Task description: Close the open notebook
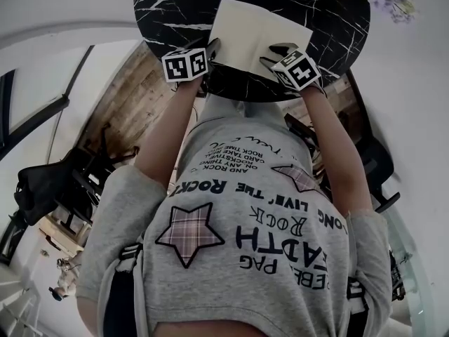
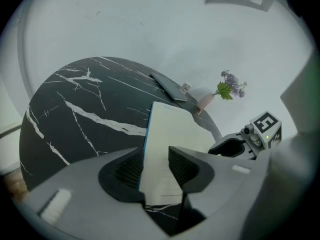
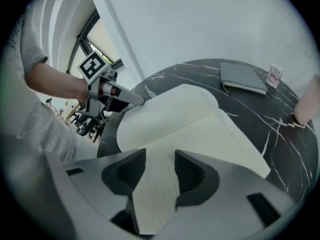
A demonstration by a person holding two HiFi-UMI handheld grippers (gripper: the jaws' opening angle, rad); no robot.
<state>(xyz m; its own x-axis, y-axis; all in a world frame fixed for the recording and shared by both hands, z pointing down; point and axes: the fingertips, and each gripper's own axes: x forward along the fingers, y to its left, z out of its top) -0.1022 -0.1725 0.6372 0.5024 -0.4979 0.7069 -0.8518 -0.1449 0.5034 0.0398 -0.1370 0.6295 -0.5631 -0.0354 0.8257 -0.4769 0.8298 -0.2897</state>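
A person in a grey printed T-shirt (image 1: pixel 238 209) stands at a round black marble table (image 1: pixel 168 5), seen from overhead, with the table at 12 o'clock. Both bare forearms reach straight forward, elbows nearly extended, each hand holding a gripper at the table's near edge.

The notebook (image 1: pixel 256 34) lies open at the table's 6 o'clock edge, between the two grippers. Its left half is lifted off the table and curls upward; its right half lies flat.

The left gripper (image 2: pixel 156 166) is at the notebook's 9 o'clock side. Its jaws stand apart with the lifted left half between them (the blue cover edge rests against the left pad).

The right gripper (image 3: pixel 160 171) is at the notebook's 4 o'clock corner, jaws spread, with the lined right page showing in the gap.

A closed grey book (image 3: pixel 242 78) lies at the table's far side, about 1 o'clock. Purple flowers (image 2: pixel 231 85) in a small vase (image 2: pixel 204 102) stand near 2 o'clock.
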